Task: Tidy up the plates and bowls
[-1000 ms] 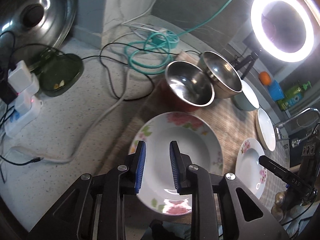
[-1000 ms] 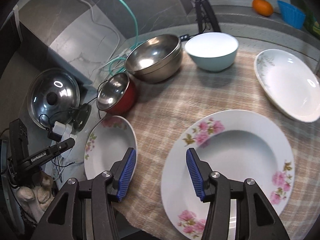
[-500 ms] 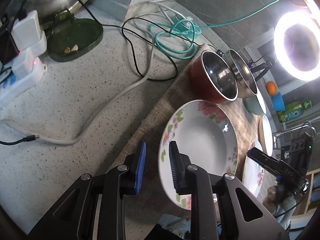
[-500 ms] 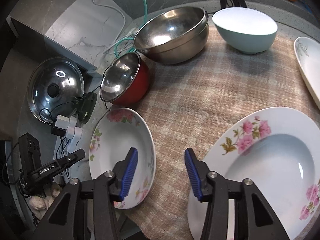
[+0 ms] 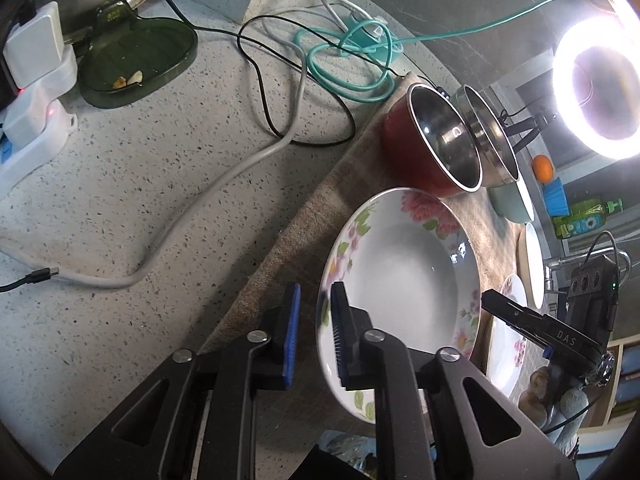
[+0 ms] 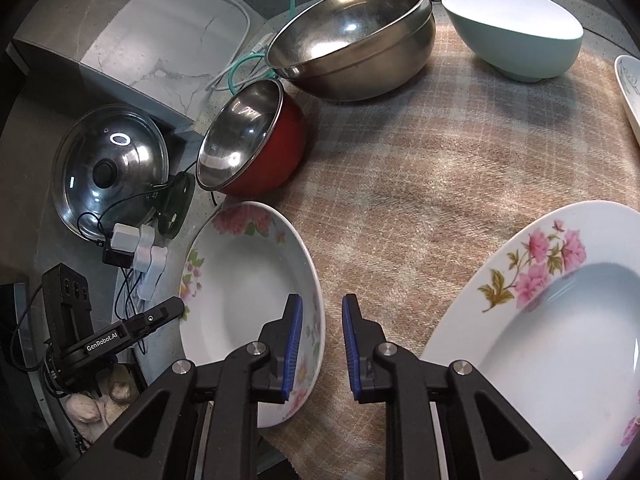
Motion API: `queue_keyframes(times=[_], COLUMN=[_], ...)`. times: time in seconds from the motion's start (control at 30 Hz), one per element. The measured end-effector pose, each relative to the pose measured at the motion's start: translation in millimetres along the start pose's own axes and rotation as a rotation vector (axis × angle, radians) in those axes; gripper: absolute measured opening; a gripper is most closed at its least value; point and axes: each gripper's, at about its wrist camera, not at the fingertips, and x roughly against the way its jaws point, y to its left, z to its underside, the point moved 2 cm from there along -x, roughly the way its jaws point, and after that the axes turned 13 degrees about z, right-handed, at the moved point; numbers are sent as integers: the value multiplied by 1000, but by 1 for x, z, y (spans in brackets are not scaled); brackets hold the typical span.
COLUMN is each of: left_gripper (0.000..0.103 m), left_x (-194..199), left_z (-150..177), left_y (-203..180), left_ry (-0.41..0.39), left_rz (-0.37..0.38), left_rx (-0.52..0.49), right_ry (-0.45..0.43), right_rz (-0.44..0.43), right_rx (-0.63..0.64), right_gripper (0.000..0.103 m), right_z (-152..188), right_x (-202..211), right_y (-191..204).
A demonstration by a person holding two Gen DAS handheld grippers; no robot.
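I am looking down both cameras at the small floral plate [image 5: 400, 280], which is lying flat at the left end of the checked cloth [image 6: 440, 160] on the speckled tabletop [image 5: 160, 200]. My left hand-held gripper [image 5: 316, 332] is straddling that plate's left rim. One blue pad is sitting inside the rim and the other outside it over the cloth. Its jaws have just been closing and are now standing narrow, with the rim between them. A thin strip of cloth is still showing between the outer pad and the rim.

My right hand-held gripper [image 6: 320, 344] is doing the same on the opposite rim. Its left pad is hanging over the plate's flowered edge and its right pad over bare cloth just beside it. These jaws have also just been closing to a narrow gap around the rim, without visibly pinching it.

The red bowl [image 6: 280, 152] is sitting just behind the plate, tilted toward it. The steel bowl [image 6: 360, 48] and the pale green bowl [image 6: 516, 40] are standing farther back. The larger floral plate [image 6: 560, 340] is lying on the cloth to the right, apart from the small one.
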Motion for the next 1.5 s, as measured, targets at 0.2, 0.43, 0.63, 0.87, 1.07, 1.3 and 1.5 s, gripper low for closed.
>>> queue_keyframes(times=[0.2, 0.43, 0.63, 0.87, 1.07, 1.3, 1.5], left_gripper=[7, 6, 6, 6, 6, 6, 6], left_x=[-2, -5, -5, -4, -3, -3, -7], left_z=[-1, -3, -4, -3, -3, -6, -7], left_y=[0, -1, -3, -6, -13, -29, -54], left_ry=[3, 6, 2, -6, -6, -7, 4], left_rz=[14, 12, 6, 0, 0, 12, 38], left_rx=[9, -3, -10, -20, -36, -70, -121], right_ry=[22, 32, 27, 17, 1, -29, -60], right_rz=[-15, -20, -3, 13, 17, 7, 16], right_rx=[-12, -8, -2, 1, 3, -21, -51], right_gripper=[12, 8, 7, 7, 7, 7, 7], right_z=[0, 0, 1, 3, 4, 6, 12], right_x=[-5, -9, -9, -9, -2, 16, 37], right_y=[0, 4, 6, 7, 4, -7, -26])
